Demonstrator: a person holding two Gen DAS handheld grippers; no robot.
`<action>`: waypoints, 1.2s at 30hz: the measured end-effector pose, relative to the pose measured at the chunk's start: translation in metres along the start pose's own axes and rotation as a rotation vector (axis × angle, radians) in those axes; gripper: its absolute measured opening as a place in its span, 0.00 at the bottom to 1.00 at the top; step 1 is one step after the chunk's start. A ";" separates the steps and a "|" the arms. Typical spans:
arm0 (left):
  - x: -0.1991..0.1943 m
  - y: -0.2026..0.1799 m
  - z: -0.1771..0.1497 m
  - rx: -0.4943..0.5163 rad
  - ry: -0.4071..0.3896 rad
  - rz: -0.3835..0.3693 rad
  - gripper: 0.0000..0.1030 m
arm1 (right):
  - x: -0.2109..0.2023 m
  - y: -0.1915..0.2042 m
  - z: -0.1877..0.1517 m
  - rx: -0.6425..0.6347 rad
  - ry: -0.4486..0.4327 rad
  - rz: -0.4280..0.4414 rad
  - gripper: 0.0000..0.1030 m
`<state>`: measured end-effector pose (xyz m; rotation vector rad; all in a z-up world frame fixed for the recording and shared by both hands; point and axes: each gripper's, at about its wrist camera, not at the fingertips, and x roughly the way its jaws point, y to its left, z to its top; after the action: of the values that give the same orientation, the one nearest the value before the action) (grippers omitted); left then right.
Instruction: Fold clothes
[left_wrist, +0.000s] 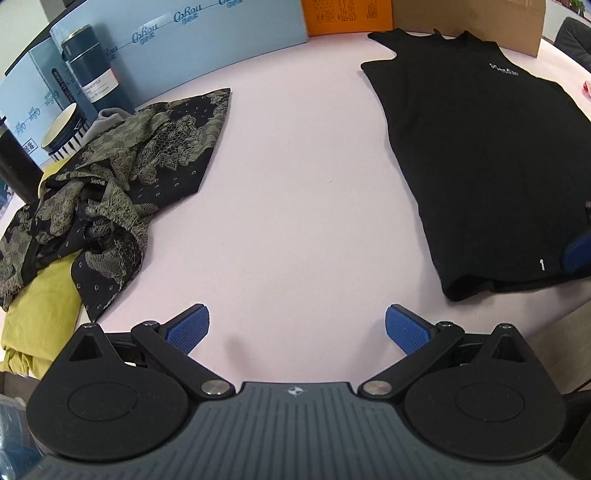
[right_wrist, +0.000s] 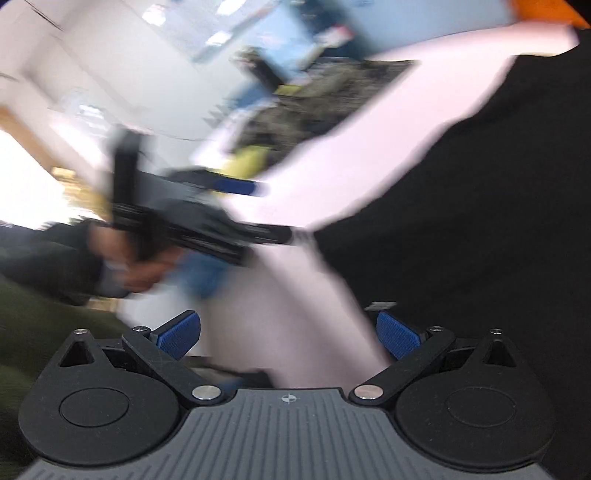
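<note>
Closest to the lens is the left gripper (left_wrist: 297, 328), jaws spread wide with nothing between them, hanging over a bare patch of the pale pink surface (left_wrist: 295, 184). The black sleeveless top (left_wrist: 480, 166) lies flat off to the right, neckline pointing away, well apart from those jaws. A blue pad of the other gripper just pokes in at the top's lower right edge. On the left there's a crumpled black lace-print garment (left_wrist: 129, 177) lying partly over a yellow cloth (left_wrist: 40, 306), with tins and blue boxes (left_wrist: 177, 40) behind. The right wrist view is badly motion-blurred: the right gripper (right_wrist: 288, 334) has its jaws wide apart too, gripping nothing, with the black top beside it.
</note>
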<state>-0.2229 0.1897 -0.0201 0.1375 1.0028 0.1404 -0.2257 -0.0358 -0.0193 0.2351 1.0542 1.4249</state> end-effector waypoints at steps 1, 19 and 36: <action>0.000 0.000 0.000 -0.005 -0.003 0.000 1.00 | -0.003 0.002 0.003 -0.019 -0.020 -0.027 1.00; -0.010 0.007 0.014 -0.063 -0.067 -0.016 1.00 | 0.025 0.003 0.007 -0.066 0.171 0.042 0.99; 0.008 -0.054 0.047 0.049 -0.066 -0.178 1.00 | -0.138 -0.033 -0.079 0.367 -0.187 -0.157 1.00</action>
<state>-0.1762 0.1362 -0.0119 0.0970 0.9479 -0.0509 -0.2318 -0.1982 -0.0242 0.5284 1.1466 1.0411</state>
